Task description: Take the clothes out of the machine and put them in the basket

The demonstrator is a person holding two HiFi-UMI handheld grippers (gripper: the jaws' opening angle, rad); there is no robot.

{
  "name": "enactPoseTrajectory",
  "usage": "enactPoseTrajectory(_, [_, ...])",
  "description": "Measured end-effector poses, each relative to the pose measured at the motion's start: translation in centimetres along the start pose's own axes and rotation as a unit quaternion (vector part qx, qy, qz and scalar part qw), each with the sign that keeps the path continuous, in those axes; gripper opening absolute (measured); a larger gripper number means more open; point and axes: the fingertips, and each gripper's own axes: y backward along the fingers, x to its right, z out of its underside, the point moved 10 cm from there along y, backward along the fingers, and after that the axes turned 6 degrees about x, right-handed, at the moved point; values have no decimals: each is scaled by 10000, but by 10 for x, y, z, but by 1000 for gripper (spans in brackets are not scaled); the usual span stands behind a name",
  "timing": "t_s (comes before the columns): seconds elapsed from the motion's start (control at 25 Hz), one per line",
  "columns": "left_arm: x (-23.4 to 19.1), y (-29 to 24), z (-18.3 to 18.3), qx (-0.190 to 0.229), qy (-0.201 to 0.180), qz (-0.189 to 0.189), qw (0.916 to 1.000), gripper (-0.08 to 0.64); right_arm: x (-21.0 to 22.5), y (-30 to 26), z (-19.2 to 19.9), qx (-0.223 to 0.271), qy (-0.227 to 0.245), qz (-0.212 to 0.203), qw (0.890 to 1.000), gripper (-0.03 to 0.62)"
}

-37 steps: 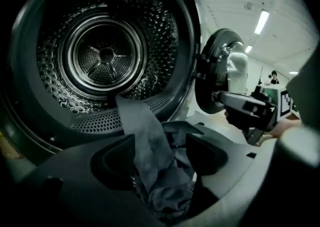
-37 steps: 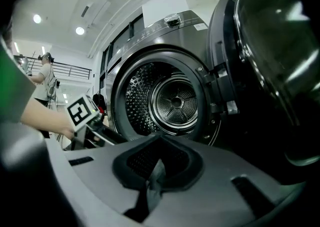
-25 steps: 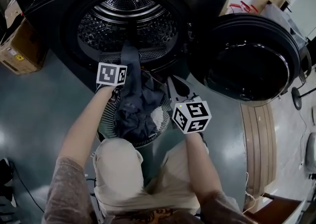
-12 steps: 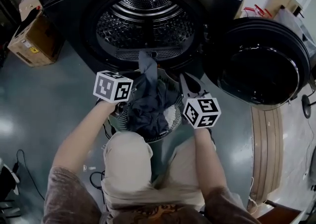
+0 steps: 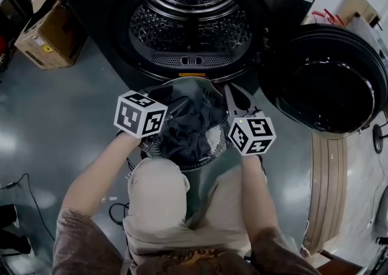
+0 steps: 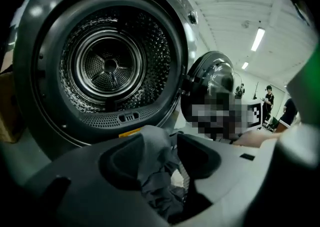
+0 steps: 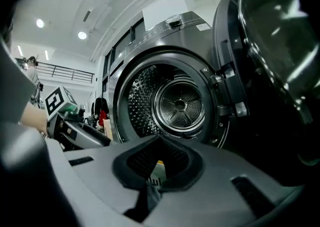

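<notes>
Just opening, left hand-held gripper (image 6: 161, 147) astride clothes (image 5: 191, 129); right hand-held gripper (image 7: 159, 141) clenched; door (image 5: 324, 80) wide

Floor (image 5: 73, 116): glossy, grey-green. Machine (image 5: 109, 25) stands on it, with the basket (image 5: 200, 166) just in front of the machine. Box (image 5: 45, 37) sits left of the machine, and a cable (image 5: 31, 201) lies well out front-left.

One washing machine (image 5: 91, 1), with one round door (image 5: 324, 89) swung open on its right. In front of the machine stands one basket (image 5: 209, 162) holding a heap of dark clothes (image 5: 191, 125); how many pieces cannot be told. Above the basket are two grippers, left gripper (image 5: 174, 108) and right gripper (image 5: 233, 94), one marker cube on each. The left one's jaws have just been opening, with cloth between them. Left of the machine sits one cardboard box (image 5: 45, 40).
</notes>
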Motion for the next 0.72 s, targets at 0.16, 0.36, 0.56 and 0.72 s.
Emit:
enactPoseTrajectory(0.16, [-7,0,-2,75,111,125,9998,218,-11,-7,-4,2,125,-66,9999,-3])
enactPoseTrajectory(0.36, [-23,0,-13,-17,317,409,9987,222,-28,-22,-8,-34,-69,-33,10000,-3])
enactPoseTrajectory(0.56, [-27,24,-41,-516,648,680,9942,224,-55,-24,-68,176,-290,71,9994,-3])
enactPoseTrajectory(0.72, [-23,56,-90,-709,959,770,9899,230,-70,-22,-132,-235,-459,138,9986,-3])
